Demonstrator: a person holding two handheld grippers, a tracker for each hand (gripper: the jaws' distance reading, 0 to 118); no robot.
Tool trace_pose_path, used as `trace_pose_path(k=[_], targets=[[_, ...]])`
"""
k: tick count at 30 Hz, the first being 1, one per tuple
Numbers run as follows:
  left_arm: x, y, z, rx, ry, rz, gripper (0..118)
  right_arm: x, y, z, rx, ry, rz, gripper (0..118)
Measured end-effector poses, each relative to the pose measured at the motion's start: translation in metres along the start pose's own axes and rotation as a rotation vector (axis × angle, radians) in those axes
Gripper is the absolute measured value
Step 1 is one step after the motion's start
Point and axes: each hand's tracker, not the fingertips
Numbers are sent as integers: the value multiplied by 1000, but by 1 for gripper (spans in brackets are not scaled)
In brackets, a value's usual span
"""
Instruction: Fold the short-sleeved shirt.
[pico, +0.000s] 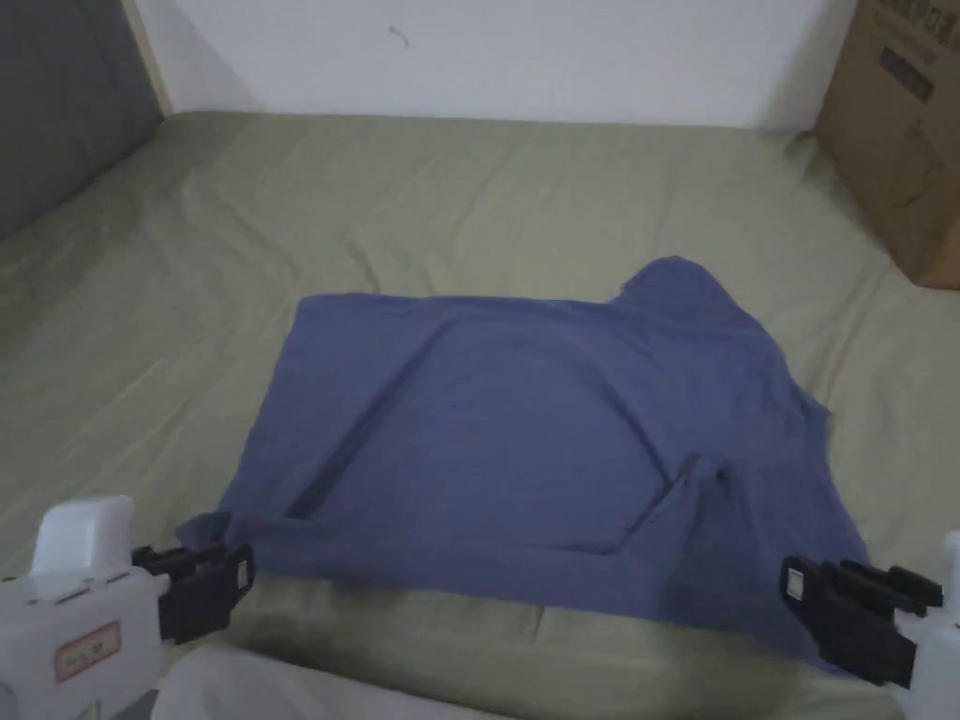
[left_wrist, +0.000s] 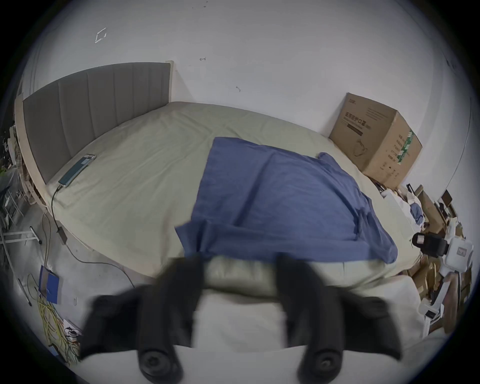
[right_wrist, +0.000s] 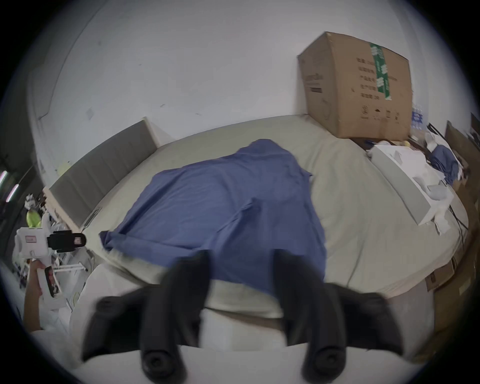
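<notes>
— Inspector: Location of the garment?

— Assistant: The blue short-sleeved shirt (pico: 544, 441) lies spread on the olive bed sheet (pico: 487, 206), its near hem along the bed's front edge, one sleeve bunched on the side toward the cardboard box (pico: 900, 141).

— Inspector: The left gripper (pico: 202, 586)?

— Assistant: At the shirt's near corner farthest from the box. Jaws released, parted, gripping nothing.

— Inspector: The right gripper (pico: 844, 614)?

— Assistant: At the shirt's near corner on the box side. Jaws likewise spread apart over the hem; no cloth between them.

— Inspector: Other items?

— Assistant: A phone (left_wrist: 76, 170) on a cable rests on the sheet beside the grey headboard (left_wrist: 96, 109), well apart from the shirt.
</notes>
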Motion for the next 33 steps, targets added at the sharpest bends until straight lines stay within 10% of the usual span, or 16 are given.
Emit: trace_pose_path(k=[1, 10, 12, 14, 15, 22, 24, 27, 33], targets=[[4, -6, -2, -5, 6, -14, 0, -6, -2, -2, -8, -2, 9, 12], [21, -13, -22, -60, 79, -59, 0, -19, -12, -11, -84, 9, 102, 0], [11, 3, -33, -52, 108, -52, 20, -12, -12, -13, -92, 8, 63, 0], [1, 17, -45, -48, 128, -46, 87, -5, -11, -16, -103, -9, 48, 0], [-9, 26, -55, -62, 143, -36, 98, -3, -12, -16, -110, -20, 48, 0], [-33, 53, -99, -97, 134, 37, 99, 6, -15, -18, -130, -35, -15, 0], [-47, 46, -120, -151, 158, 67, 87, 9, -14, -18, -134, -29, -25, 0], [-38, 38, -111, -102, 132, 82, 3, 10, -13, -18, -142, -52, -4, 0], [-31, 41, -102, -89, 151, 32, 2, 21, -17, -24, -173, -101, 21, 0]])
